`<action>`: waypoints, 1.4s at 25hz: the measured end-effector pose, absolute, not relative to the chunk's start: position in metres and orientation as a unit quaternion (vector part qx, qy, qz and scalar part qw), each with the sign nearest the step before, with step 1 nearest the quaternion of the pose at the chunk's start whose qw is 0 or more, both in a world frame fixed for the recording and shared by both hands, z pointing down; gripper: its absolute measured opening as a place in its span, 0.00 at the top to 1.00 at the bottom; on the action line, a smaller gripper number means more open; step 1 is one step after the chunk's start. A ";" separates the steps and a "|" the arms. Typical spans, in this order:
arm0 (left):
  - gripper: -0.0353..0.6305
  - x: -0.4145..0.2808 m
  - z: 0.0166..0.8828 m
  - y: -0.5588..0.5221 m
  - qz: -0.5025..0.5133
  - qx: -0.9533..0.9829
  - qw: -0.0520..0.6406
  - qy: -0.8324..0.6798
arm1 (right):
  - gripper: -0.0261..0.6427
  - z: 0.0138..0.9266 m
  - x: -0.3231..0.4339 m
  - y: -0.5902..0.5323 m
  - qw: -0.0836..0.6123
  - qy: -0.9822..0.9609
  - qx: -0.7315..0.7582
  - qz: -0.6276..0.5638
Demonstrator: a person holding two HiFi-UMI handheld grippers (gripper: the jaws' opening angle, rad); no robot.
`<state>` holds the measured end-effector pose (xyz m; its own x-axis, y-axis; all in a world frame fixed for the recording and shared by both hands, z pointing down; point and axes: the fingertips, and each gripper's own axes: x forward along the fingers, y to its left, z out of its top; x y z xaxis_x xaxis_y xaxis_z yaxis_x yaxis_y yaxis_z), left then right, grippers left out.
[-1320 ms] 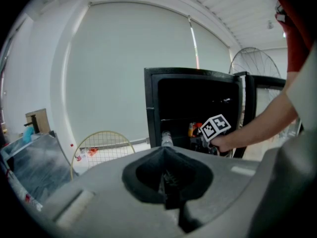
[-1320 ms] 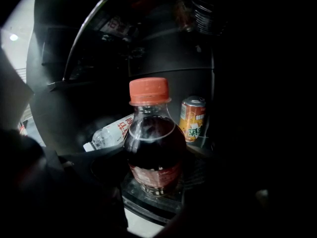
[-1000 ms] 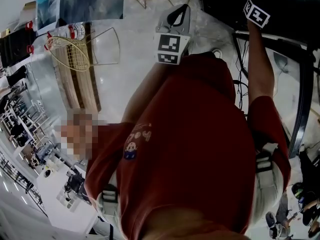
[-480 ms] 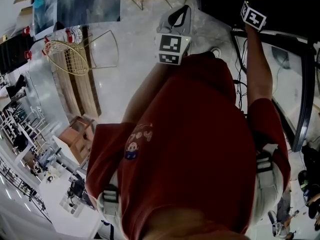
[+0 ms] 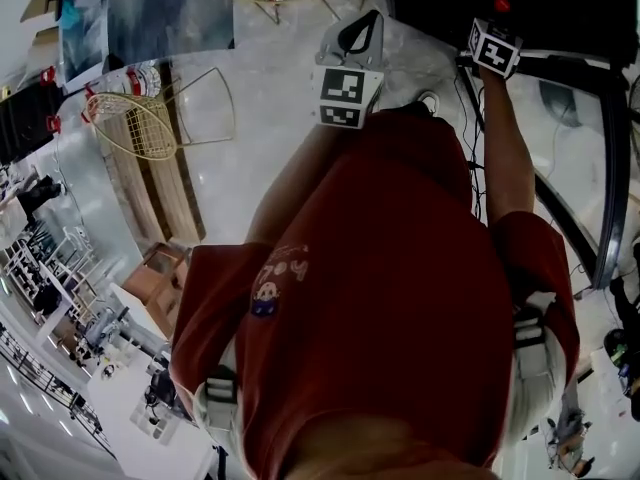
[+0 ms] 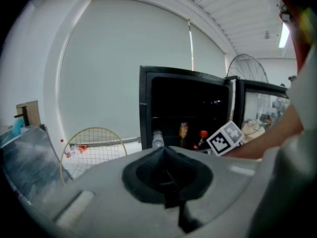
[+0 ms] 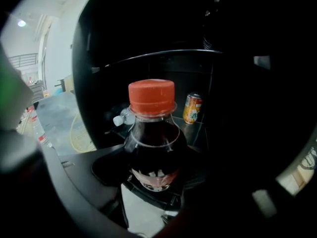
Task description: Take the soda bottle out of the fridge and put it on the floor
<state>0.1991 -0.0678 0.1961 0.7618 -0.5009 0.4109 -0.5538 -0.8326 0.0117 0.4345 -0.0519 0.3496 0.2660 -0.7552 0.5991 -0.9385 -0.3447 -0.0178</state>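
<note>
Since a second ago the right gripper (image 7: 153, 180) has slid across the head view. Its marker cube (image 5: 495, 46) has drifted leftward along the mouth of the black, open-fronted fridge (image 6: 144, 113), and the red cap (image 5: 500, 6) has travelled with it. The jaws are clamped wide on the lower body of the dark cola soda bottle (image 7: 152, 133), which stands upright between them, its neck rising just ahead of the camera. Beyond the bottle, deeper than the jaws reach, are an orange drinks can (image 7: 193, 108) and a clear plastic bottle lying on its side (image 7: 123, 118) (both best left undisturbed).

The step in hand looks like the withdrawal. Keep the squeeze steady and draw straight back and level until the cap clears the shelf (image 7: 148, 58) above. Only then lower toward the pale floor (image 5: 270, 128).

The left gripper (image 6: 166, 152) hangs outside the fridge, jaws together on nothing.
</note>
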 end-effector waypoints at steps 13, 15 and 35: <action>0.95 0.219 0.212 -0.066 0.197 0.940 0.075 -0.270 | 0.51 0.333 0.388 -0.003 0.162 -0.572 0.757 0.271; 0.95 0.221 0.210 -0.068 0.198 0.939 0.077 -0.271 | 0.51 0.321 0.381 0.003 0.161 -0.576 0.754 0.273; 0.95 0.239 0.201 -0.050 0.198 0.928 0.054 -0.309 | 0.51 0.225 0.374 0.051 0.140 -0.647 0.713 0.231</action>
